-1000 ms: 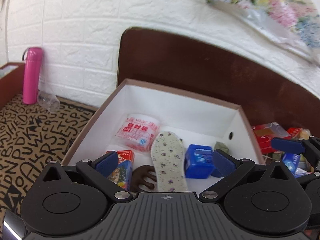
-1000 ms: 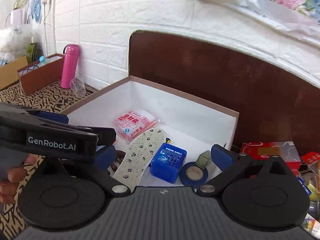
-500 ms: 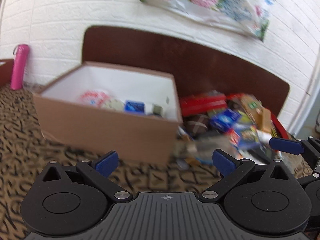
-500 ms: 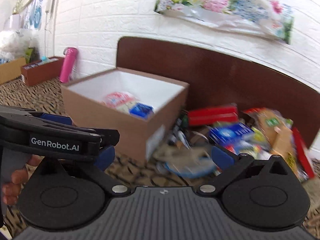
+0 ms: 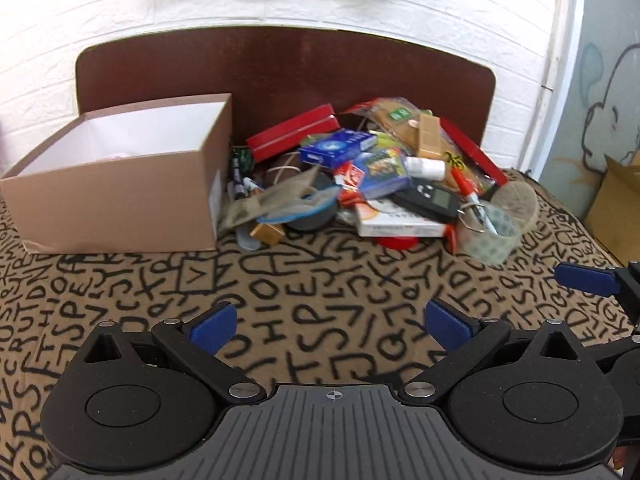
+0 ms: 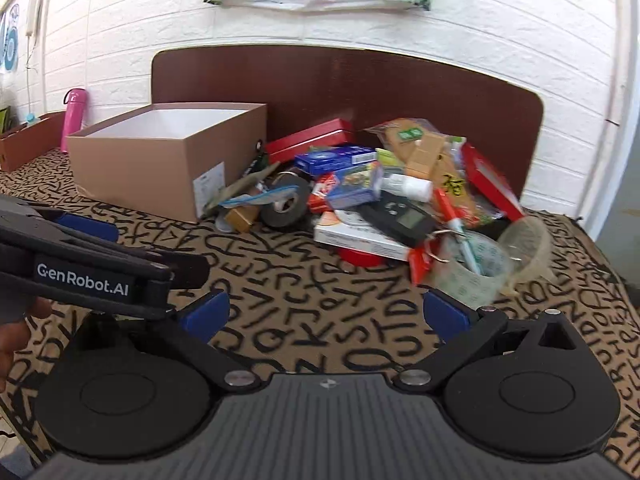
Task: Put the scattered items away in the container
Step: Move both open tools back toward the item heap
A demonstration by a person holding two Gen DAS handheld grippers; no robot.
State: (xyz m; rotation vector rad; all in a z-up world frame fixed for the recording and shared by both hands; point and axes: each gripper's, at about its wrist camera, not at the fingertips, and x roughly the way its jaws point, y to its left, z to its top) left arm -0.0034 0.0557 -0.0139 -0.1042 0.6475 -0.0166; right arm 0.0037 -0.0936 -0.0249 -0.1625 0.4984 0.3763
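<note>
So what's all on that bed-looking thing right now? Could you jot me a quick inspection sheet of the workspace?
Surface: letter-print cloth, bare near the grippers.
Job's things: open cardboard box; heap of items beside it, outside.
Clutter: clear tape rolls, grey tape roll, black gadget, red case.
Grippers: left gripper and right gripper open, holding nothing.
Cables: one on the far-left wall.
Surroundings: white brick wall, brown headboard, pink bottle.

Both grippers backed way off from over the box (image 5: 120,196): a second ago they looked down into it, now the left gripper (image 5: 328,326) and right gripper (image 6: 324,320) hover over the letter-print cloth (image 5: 320,276), probably both empty.
</note>
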